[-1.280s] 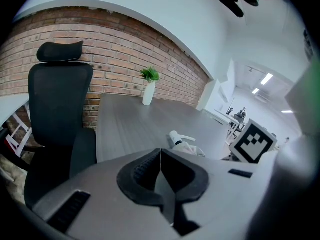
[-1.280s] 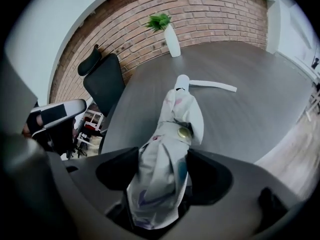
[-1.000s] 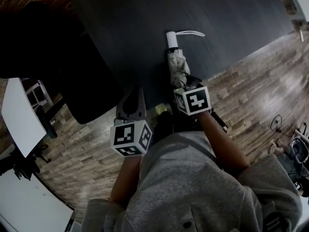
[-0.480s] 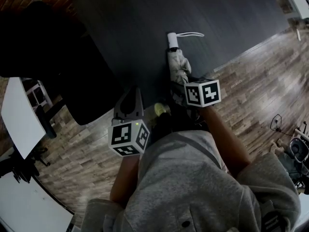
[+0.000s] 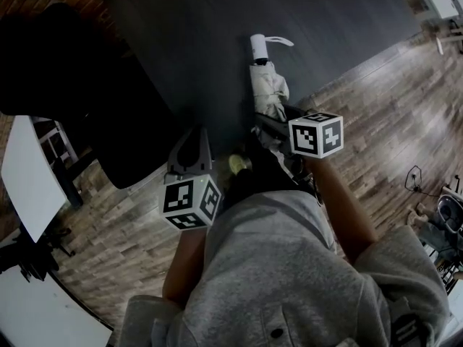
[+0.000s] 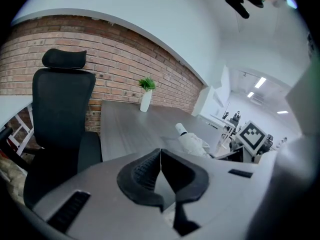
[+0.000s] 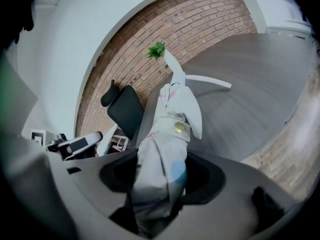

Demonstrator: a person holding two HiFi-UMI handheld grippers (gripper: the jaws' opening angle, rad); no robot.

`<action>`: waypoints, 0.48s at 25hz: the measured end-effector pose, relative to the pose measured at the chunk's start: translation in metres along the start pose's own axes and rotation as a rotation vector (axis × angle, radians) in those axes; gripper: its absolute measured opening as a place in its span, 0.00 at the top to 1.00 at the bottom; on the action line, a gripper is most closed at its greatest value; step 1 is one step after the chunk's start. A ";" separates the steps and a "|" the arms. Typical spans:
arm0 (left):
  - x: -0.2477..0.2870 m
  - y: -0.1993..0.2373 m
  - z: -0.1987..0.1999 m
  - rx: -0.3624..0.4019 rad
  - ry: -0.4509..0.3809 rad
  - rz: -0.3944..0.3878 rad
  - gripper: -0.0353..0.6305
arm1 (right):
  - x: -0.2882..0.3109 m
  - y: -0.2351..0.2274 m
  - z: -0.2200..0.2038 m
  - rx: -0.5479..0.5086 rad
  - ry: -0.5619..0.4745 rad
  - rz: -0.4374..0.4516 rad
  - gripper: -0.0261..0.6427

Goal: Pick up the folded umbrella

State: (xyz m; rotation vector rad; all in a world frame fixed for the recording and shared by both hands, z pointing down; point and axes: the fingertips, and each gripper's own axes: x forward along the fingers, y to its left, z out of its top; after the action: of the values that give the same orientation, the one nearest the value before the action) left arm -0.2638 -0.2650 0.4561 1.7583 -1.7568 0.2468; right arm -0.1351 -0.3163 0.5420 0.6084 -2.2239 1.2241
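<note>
The folded umbrella (image 5: pixel 266 89) is pale grey with a white handle and strap, and it lies out over the near edge of the dark table (image 5: pixel 195 27). My right gripper (image 5: pixel 270 124) is shut on its near end, and the cloth bulges between the two jaws (image 7: pixel 172 114). Its handle end points away toward the brick wall, with the near end raised off the table. My left gripper (image 5: pixel 195 134) hovers left of the umbrella at the table edge, shut and with nothing in it (image 6: pixel 160 153). In the left gripper view the umbrella (image 6: pixel 194 142) lies to the right.
A black office chair (image 5: pixel 87 85) stands at the table's left side (image 6: pixel 62 109). A small potted plant in a white vase (image 6: pixel 146 93) sits at the far end by the brick wall. Wooden floor runs to the right. White desks stand at the left.
My right gripper has risen and tilted with the umbrella's near end in its jaws; the umbrella has shifted slightly. The left gripper has drifted a little.
</note>
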 end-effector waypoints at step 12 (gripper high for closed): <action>-0.045 -0.031 -0.004 0.056 -0.071 -0.042 0.92 | -0.080 0.059 0.013 -0.068 -0.269 0.133 0.58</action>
State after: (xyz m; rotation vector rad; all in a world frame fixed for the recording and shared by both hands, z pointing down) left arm -0.2370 -0.2288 0.4253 1.8631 -1.7765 0.2202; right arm -0.1123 -0.2882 0.4484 0.6387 -2.5551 1.1834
